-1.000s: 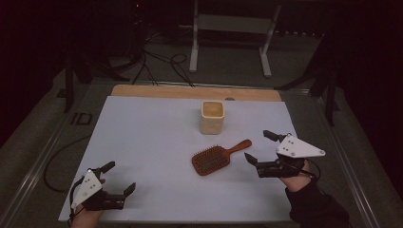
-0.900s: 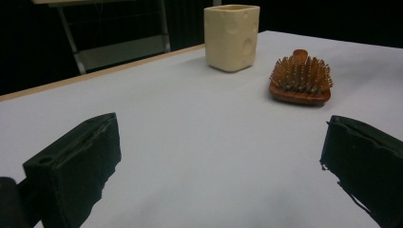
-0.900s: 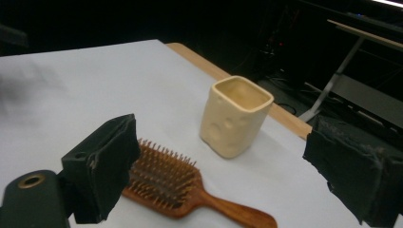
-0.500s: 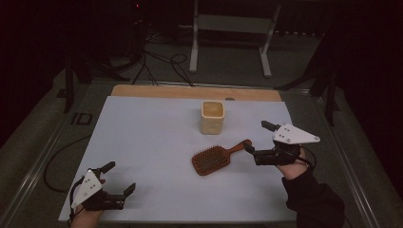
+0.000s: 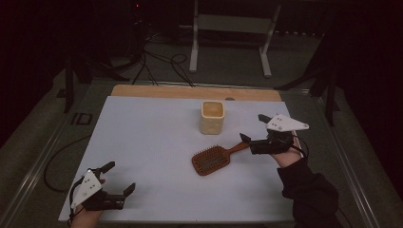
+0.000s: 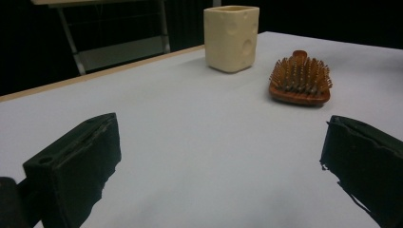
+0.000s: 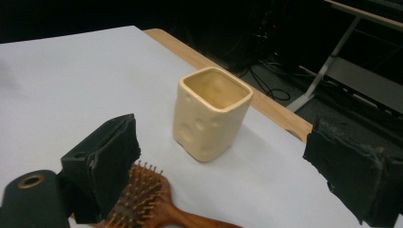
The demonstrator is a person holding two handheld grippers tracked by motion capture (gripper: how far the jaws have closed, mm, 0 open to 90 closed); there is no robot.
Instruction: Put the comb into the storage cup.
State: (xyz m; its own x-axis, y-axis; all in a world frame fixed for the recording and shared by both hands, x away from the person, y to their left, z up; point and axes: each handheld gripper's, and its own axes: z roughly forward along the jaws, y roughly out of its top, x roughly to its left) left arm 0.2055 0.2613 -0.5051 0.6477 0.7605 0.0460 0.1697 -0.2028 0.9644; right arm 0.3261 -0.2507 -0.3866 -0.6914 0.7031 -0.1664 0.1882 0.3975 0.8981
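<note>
Moved in over the hairbrush (image 5: 211, 159) handle, the right gripper (image 5: 253, 132) gapes open; it should lower and close squarely there, clear of the cup (image 5: 212, 117); left gripper (image 5: 119, 178) rests open

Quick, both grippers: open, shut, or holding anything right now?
Left gripper: open, holding nothing, resting near the table's front corner.
Right gripper: open, holding nothing, jaws over the hairbrush handle.
</note>
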